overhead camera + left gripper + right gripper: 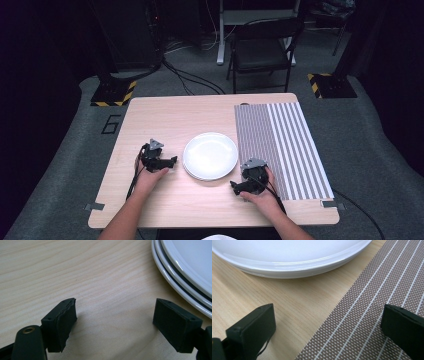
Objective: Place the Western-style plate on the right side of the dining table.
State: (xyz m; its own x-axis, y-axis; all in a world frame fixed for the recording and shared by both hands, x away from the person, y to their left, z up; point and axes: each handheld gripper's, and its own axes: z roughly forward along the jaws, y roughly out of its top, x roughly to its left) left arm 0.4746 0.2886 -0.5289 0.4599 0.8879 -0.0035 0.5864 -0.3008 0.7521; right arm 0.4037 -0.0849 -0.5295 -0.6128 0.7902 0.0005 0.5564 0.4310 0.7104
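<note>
A stack of white plates (210, 156) sits at the middle of the light wooden table (165, 115). To its right lies a brown and white striped placemat (282, 150). My left gripper (171, 162) rests on the table just left of the plates, jaws open and empty. In the left gripper view its open jaws (113, 315) stand over bare wood, with the plates' rims (185, 267) at the upper right. My right gripper (239, 184) rests at the plates' lower right, by the mat's edge. Its open jaws (328, 320) straddle the mat's edge (372, 302), with the plates (294, 255) ahead.
A black chair (262, 50) stands on the grey floor beyond the table's far edge, with cables and yellow-black marked stands nearby. Bare wood (150, 200) lies along the near edge, where the person's forearms come in.
</note>
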